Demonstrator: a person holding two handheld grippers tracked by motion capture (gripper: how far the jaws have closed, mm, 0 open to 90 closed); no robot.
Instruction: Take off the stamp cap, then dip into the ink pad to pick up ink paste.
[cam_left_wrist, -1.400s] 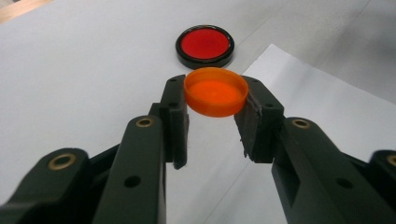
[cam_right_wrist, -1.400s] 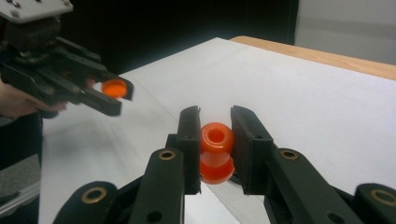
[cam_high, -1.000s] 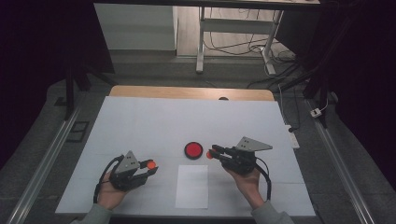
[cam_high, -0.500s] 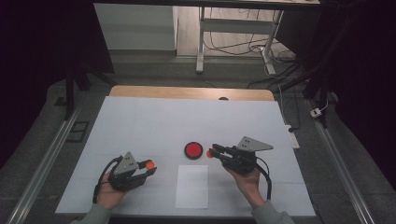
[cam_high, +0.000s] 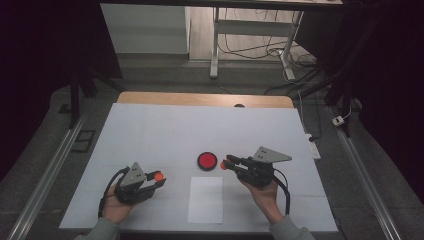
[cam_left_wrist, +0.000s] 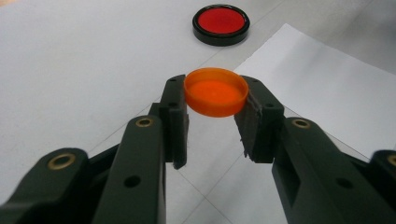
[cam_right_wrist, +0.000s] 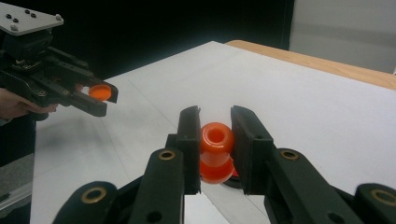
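Note:
My left gripper is shut on an orange cap, held hollow side up between its pads; it shows in the high view at the lower left. My right gripper is shut on an orange spool-shaped piece with a hole in its top. In the high view the right gripper points left, its tip just right of a round black dish with a red centre. That dish lies ahead of the left gripper.
A white sheet of paper lies on the white table cover between the two hands. The wooden table edge runs along the back. Dark floor, cables and a desk frame lie beyond.

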